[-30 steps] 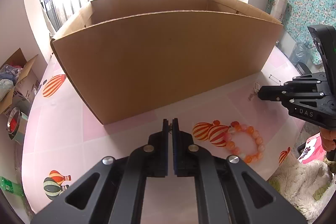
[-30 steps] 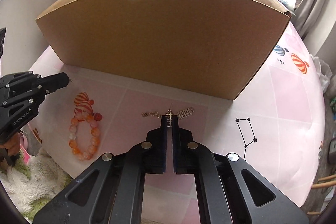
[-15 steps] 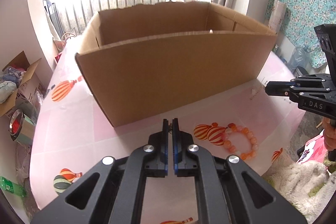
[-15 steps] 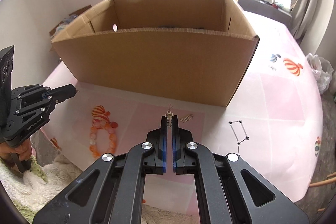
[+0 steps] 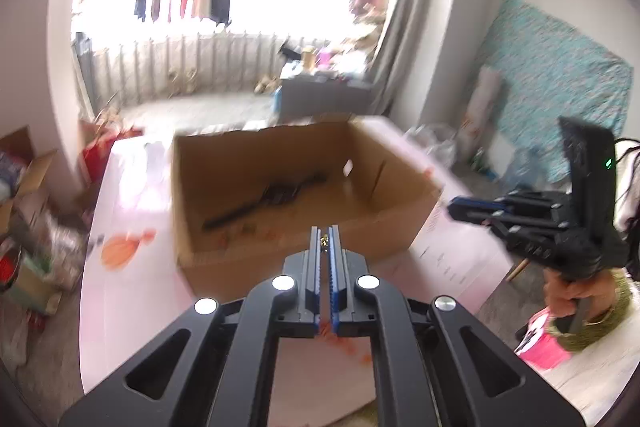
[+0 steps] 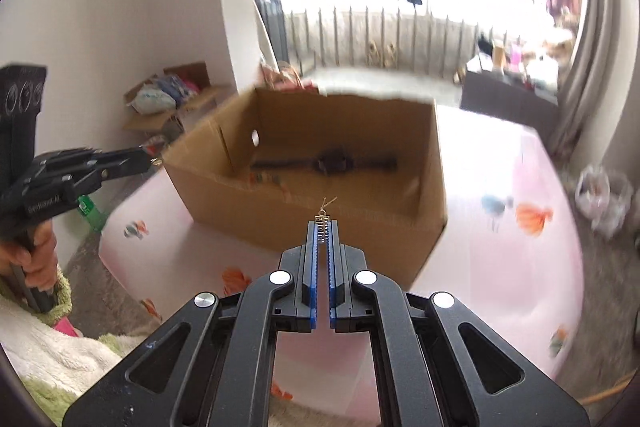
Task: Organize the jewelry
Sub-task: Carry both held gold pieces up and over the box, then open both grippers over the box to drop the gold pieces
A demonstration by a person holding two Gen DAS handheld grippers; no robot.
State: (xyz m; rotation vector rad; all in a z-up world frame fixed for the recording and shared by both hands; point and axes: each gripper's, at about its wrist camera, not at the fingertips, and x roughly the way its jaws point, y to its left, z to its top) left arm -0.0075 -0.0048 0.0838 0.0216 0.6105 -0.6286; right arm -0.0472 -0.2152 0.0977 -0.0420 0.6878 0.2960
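Note:
My left gripper [image 5: 325, 233] is shut on a small gold earring [image 5: 324, 239], held just in front of the near wall of an open cardboard box [image 5: 400, 227]. My right gripper [image 6: 322, 227] is shut on a gold ladder-shaped earring [image 6: 322, 221] whose hook sticks out past the fingertips, also over the box's [image 6: 360, 227] near wall. A dark strap-like item [image 6: 332, 161] lies on the box floor, with small orange pieces beside it. Each gripper shows in the other's view: the right gripper [image 5: 454, 206] at the box's right corner, the left gripper [image 6: 148, 159] at its left corner.
The box stands on a pink table [image 6: 500, 267] printed with balloons. Orange beads [image 5: 348, 345] lie on the table under my left gripper. A fluffy white rug [image 6: 48, 347] and open boxes of clutter [image 6: 168, 99] are on the floor. A person's hand [image 5: 568, 291] holds the right gripper.
Both grippers have risen from the table with their earrings and now look down into the box. The bead bracelet stays on the table, now mostly hidden under my left gripper.

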